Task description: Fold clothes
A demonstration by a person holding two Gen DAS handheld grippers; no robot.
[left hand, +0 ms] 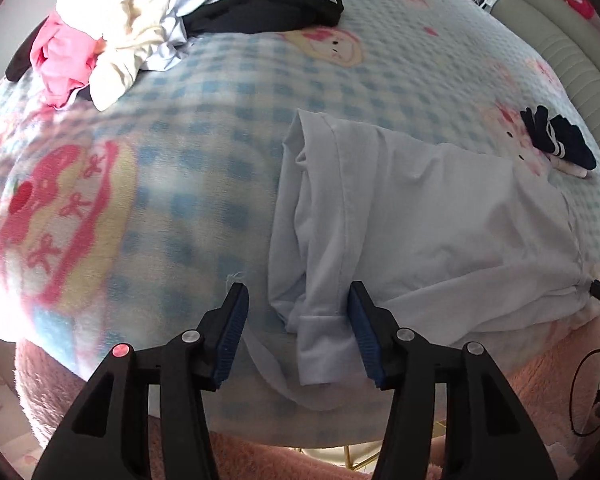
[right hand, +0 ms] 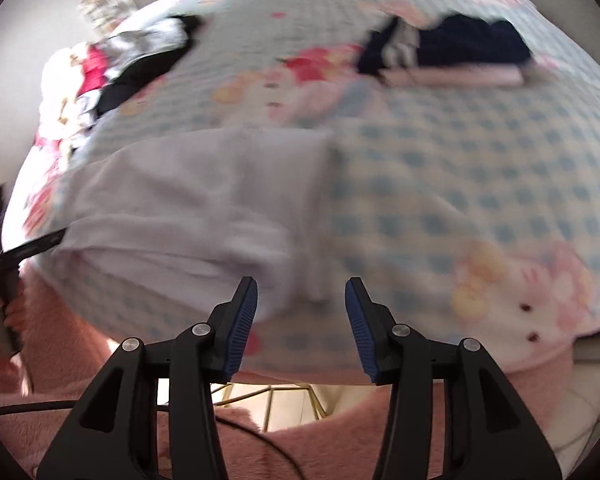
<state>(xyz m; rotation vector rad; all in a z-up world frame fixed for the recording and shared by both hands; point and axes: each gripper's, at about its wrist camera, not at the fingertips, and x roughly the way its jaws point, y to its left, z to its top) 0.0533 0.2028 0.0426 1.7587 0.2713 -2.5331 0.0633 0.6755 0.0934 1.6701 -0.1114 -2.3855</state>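
- The pale white long-sleeved cotton shirt (left hand: 420, 216) lies partly folded on the bed, on a blue-and-white checked fleece blanket with pink cartoon prints (left hand: 204, 152), near the bed's front edge.
- The left tongs (left hand: 298, 330) stand wide open and hold nothing; a folded sleeve cuff of the shirt lies between the blue ribbed pads (left hand: 362, 320).
- The right tongs (right hand: 301, 322) are also spread wide and empty, poised just over the shirt's (right hand: 204, 200) near corner; this view is blurred.
- A heap of unfolded pink, cream, white and black clothes (left hand: 140, 20) sits at the far left of the bed.
- A small folded stack of navy and pale pink garments (left hand: 560, 144) rests well apart on the right.
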